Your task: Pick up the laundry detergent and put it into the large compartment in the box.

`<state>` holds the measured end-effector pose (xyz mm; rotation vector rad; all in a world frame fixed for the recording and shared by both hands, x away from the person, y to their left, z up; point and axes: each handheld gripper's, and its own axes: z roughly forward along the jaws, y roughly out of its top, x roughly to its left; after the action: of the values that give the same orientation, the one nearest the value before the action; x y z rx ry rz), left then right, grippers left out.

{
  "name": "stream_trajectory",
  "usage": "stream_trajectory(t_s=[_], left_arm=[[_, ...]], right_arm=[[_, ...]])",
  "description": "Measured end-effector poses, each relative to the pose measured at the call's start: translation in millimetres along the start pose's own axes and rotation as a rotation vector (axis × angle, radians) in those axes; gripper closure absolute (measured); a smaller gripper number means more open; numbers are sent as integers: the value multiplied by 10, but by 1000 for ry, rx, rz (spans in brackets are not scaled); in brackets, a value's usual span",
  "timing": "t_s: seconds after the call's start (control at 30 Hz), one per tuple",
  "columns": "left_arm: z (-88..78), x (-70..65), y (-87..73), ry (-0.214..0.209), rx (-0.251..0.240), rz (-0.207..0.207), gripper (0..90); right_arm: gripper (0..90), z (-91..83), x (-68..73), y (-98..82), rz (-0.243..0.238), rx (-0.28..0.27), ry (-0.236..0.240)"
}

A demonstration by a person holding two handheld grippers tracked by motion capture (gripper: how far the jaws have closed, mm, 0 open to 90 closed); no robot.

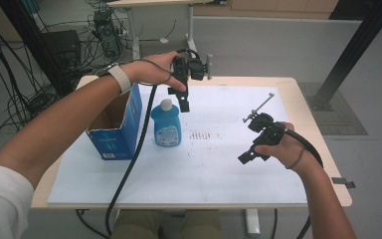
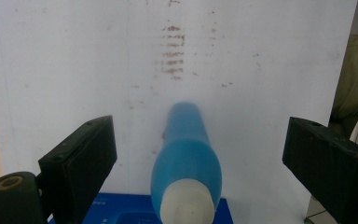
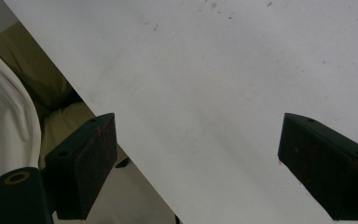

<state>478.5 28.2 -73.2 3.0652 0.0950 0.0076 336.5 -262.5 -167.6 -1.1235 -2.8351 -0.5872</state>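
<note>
Left gripper (image 1: 184, 102): jaws wide, nothing held, hanging above the blue bottle (image 1: 166, 124), which stands upright on the white sheet (image 1: 219, 164) just beside the open blue box (image 1: 114, 124). Right gripper (image 1: 246, 157): wide, empty, near the sheet. I judge a grasp comes next; I would descend centred, clear of the box, closing around the bottle's neck

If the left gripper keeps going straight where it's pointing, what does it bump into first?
Most likely the white cap of the blue bottle, which stands centred between the open left gripper jaws, though depth is hard to judge.
</note>
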Motion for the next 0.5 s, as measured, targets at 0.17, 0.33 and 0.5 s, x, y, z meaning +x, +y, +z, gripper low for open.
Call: stream_trajectory(t_s=[0.17,0.33,0.5], left_arm=[[-8,3,-12,0,-1,-10,99],[-38,-13,-22,2,-6,-10,99],[-28,0,8,-2,-3,-7,97]], right_arm=[[118,2,2,-23,3,-3,-2],[118,-14,15,-49,0,-4,-8],[118,-20,4,-72,5,-9,-6]])
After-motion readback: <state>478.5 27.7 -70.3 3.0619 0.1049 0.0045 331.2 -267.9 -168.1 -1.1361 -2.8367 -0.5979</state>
